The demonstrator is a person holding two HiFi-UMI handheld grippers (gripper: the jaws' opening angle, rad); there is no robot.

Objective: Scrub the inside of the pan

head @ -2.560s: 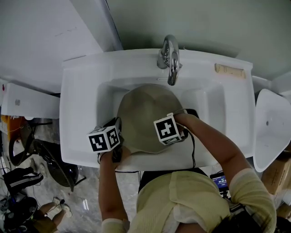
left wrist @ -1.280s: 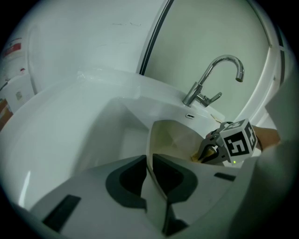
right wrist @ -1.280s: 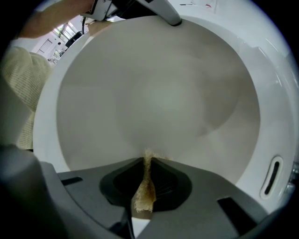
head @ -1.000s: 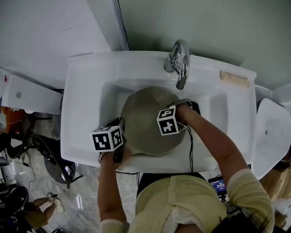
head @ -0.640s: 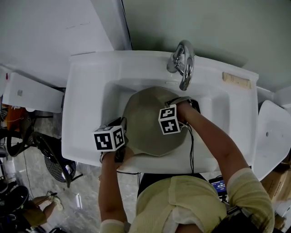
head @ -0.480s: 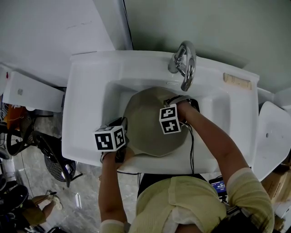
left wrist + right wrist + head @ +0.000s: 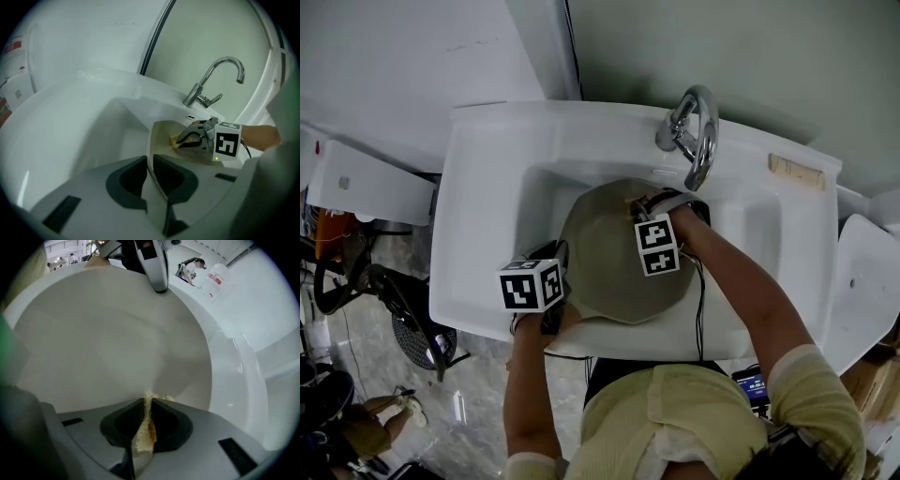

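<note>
A beige pan (image 7: 605, 258) lies tilted in the white sink (image 7: 483, 202). At its near-left edge my left gripper (image 7: 555, 274) is shut on the thin rim, which runs between the jaws (image 7: 151, 165) in the left gripper view. My right gripper (image 7: 639, 204) reaches into the pan's far side below the faucet, shut on a yellowish scrub pad (image 7: 145, 430). The pad's tip touches the pan's inner wall (image 7: 108, 343). From the left gripper view the right gripper (image 7: 185, 139) and the pad (image 7: 175, 140) show inside the pan (image 7: 161, 136).
A chrome faucet (image 7: 696, 131) arches over the basin's back edge, close above the right gripper. A small tan bar (image 7: 794, 172) lies on the sink's back right ledge. A white fixture (image 7: 862, 281) stands to the right. Bags and cables clutter the floor (image 7: 356, 309) at left.
The right gripper has moved with the pad from the pan's near middle to its far side, nearer the faucet. The left gripper has kept its hold on the rim.
</note>
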